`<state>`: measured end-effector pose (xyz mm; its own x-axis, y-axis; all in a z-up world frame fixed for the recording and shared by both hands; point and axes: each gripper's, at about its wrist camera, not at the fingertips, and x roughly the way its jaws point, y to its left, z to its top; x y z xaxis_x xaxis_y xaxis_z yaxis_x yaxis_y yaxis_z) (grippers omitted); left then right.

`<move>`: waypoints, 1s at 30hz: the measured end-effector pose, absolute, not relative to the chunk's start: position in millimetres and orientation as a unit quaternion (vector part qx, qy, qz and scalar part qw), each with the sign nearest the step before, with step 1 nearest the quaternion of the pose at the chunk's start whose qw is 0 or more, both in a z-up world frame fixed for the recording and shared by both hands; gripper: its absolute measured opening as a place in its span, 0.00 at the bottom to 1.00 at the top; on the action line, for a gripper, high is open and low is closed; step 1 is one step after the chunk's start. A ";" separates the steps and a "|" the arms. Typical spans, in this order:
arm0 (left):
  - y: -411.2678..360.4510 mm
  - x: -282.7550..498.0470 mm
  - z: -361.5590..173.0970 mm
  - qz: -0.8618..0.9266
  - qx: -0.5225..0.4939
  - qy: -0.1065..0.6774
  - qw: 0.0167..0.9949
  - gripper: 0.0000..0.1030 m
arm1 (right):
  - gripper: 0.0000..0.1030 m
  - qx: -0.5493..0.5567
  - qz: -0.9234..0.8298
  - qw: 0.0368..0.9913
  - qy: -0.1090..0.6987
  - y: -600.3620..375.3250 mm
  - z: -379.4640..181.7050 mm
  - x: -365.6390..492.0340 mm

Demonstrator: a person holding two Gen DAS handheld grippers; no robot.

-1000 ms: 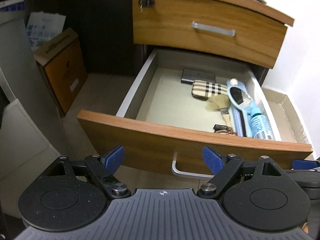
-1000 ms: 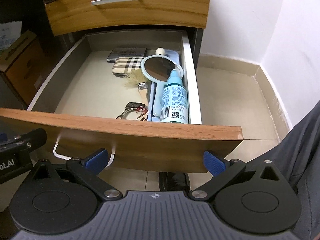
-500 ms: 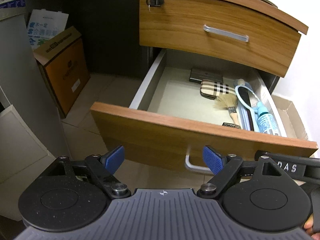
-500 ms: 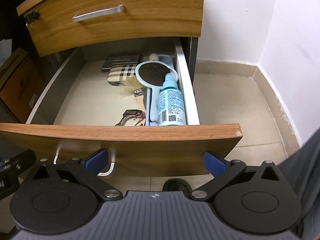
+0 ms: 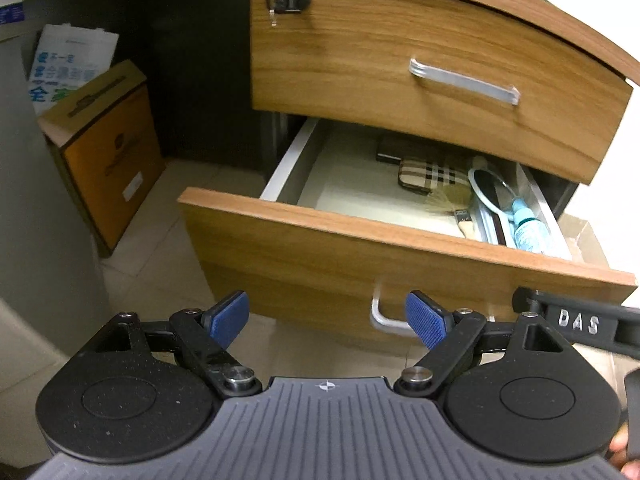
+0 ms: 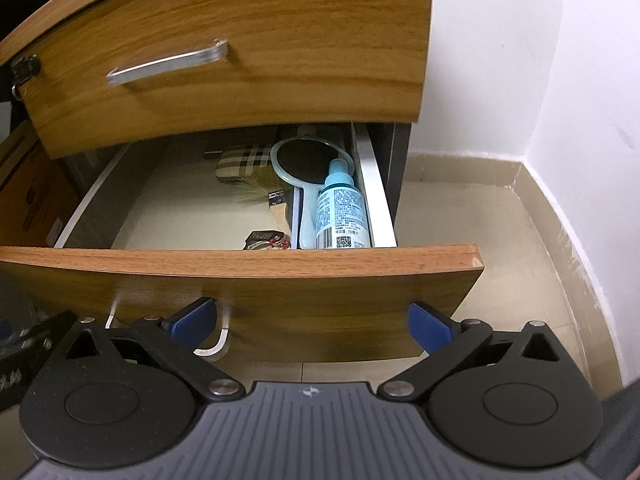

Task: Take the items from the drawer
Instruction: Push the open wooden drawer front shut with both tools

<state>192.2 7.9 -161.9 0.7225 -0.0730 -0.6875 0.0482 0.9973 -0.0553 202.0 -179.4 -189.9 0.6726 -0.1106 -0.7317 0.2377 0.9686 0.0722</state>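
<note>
Right wrist: open wooden drawer [image 6: 256,276] holds clutter; both grippers' fingers spread, empty.

Open drawer [image 6: 240,268] holds bottle [image 6: 342,216], mirror [image 6: 308,160], brush [image 6: 276,206], checked pouch [image 6: 240,162].

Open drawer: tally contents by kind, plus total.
In the open drawer, as far as visible:
Hand mirror: 1
Blue-capped bottle: 1
Plaid case: 1
Bristle brush: 1
Dark flat box: 1
Small clip item with red bit: 1
Total: 6; more may lie hidden behind the front panel.
</note>
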 end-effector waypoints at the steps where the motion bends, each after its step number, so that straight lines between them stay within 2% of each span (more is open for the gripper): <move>1: 6.6 199.5 -162.9 -0.037 -0.019 0.368 0.929 0.84 | 1.00 0.081 -0.096 0.912 0.391 -180.5 -190.0 207.4; 5: 1.9 227.6 -167.3 -0.052 -0.020 0.366 0.929 0.84 | 1.00 0.080 -0.098 0.917 0.379 -184.7 -191.2 226.0; 18: -21.7 297.8 -174.6 -0.113 0.069 0.351 0.927 0.84 | 1.00 0.072 -0.103 0.926 0.355 -194.6 -198.1 277.4; 30: -27.9 335.6 -168.3 -0.106 0.044 0.328 0.938 0.84 | 1.00 0.083 -0.100 0.928 0.350 -208.1 -195.7 323.5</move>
<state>335.6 -27.9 -168.3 0.7623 -0.1701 -0.6245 0.2272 0.9738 0.0121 323.5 -208.1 -195.7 0.7350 -0.1266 -0.6662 0.2427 0.9664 0.0841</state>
